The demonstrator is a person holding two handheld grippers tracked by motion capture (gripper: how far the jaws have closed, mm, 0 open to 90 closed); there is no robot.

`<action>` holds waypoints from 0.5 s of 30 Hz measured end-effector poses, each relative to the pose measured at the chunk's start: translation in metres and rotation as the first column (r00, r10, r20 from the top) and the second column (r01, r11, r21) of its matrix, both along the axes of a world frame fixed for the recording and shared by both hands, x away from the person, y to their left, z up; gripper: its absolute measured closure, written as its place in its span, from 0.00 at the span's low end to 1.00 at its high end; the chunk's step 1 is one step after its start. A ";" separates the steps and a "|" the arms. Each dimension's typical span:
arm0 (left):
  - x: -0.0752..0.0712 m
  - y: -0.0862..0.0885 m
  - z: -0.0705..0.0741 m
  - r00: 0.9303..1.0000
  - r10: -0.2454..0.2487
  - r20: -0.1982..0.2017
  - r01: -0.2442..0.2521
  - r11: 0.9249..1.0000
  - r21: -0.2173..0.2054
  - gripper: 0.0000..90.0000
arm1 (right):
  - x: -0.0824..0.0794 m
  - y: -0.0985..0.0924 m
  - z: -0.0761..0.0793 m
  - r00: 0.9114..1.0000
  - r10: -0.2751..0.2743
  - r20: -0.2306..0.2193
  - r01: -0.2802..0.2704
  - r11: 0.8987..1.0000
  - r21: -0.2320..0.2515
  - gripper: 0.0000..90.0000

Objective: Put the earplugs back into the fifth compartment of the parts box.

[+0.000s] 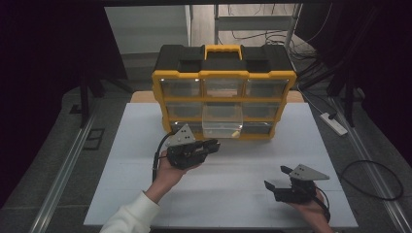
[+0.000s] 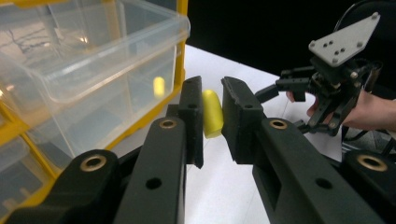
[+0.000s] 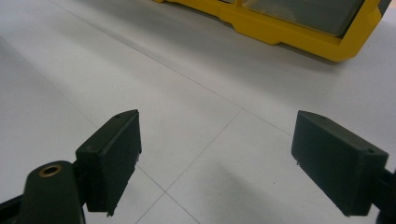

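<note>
A: Near the middle of the bench (image 1: pixel 145 194), just in front of the organizer (image 1: pixel 223 77), what is the left gripper (image 2: pixel 212 116) doing?

B: Its jaws are pinched on a small yellow capsule (image 2: pixel 211 113). In the left gripper view the capsule stands roughly upright between the two black pads, rounded end up, clear of the white surface below.

A: And where does that sit against the organizer?

B: Just beside the pulled-out drawer (image 1: pixel 222 121). In the high view that clear drawer juts from the middle column of the bottom rows, toward the bench's near edge, and the left gripper (image 1: pixel 212 145) points at its front left corner. Whether it touches the drawer I cannot tell.

A: Anything in the drawer?

B: A small yellow piece (image 1: pixel 235 134) lies at its front right corner. Through the clear wall, the left gripper view shows another yellow bit (image 2: pixel 159 87), too blurred to say more.

A: The right gripper (image 1: pixel 275 178)?

B: Spread wide, nothing between the pads. It sits near the bench's near right corner, well apart from the organizer, held in the person's hand (image 1: pixel 311 208). The right gripper view (image 3: pixel 217 158) looks over bare white bench toward the organizer's yellow base (image 3: pixel 289 32).

A: The left arm?

B: A white sleeve (image 1: pixel 131 216) comes in from the near edge.
</note>
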State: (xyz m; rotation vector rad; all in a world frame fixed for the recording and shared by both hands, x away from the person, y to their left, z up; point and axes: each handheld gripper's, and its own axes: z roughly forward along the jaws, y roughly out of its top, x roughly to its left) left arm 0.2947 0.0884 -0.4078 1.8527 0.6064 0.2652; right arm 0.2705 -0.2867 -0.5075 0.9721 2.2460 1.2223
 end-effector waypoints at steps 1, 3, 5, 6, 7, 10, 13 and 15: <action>0.000 0.000 0.002 1.000 0.001 0.004 -0.001 1.000 -0.002 0.87 | 0.000 0.000 0.000 1.000 0.000 0.000 0.000 1.000 -0.001 0.19; 0.002 0.001 0.008 1.000 0.005 0.015 -0.004 1.000 -0.007 0.87 | 0.000 0.000 0.000 1.000 0.001 0.000 -0.001 1.000 -0.001 0.19; 0.005 0.000 0.014 1.000 0.007 0.024 -0.007 1.000 -0.013 0.87 | 0.000 0.000 0.000 1.000 0.001 0.001 -0.001 1.000 -0.001 0.19; 0.007 0.000 0.018 0.999 0.010 0.031 -0.009 1.000 -0.013 0.87 | 0.000 0.000 0.000 1.000 0.001 0.000 -0.001 1.000 -0.002 0.19; 0.007 0.000 0.018 0.999 0.010 0.031 -0.009 1.000 -0.013 0.87 | 0.000 0.000 0.000 1.000 0.001 0.000 -0.001 1.000 -0.002 0.19; 0.017 -0.003 0.028 0.999 0.020 0.041 -0.020 1.000 -0.016 0.87 | 0.000 0.000 0.000 1.000 -0.001 0.000 0.001 1.000 -0.002 0.19; 0.028 -0.006 0.034 0.998 0.037 0.045 -0.036 0.999 -0.012 0.87 | 0.000 0.000 0.000 1.000 0.001 0.001 -0.001 1.000 -0.001 0.19; 0.034 -0.007 0.036 0.998 0.044 0.041 -0.043 0.999 -0.018 0.87 | 0.000 0.000 0.000 1.000 0.001 0.001 -0.001 1.000 -0.001 0.19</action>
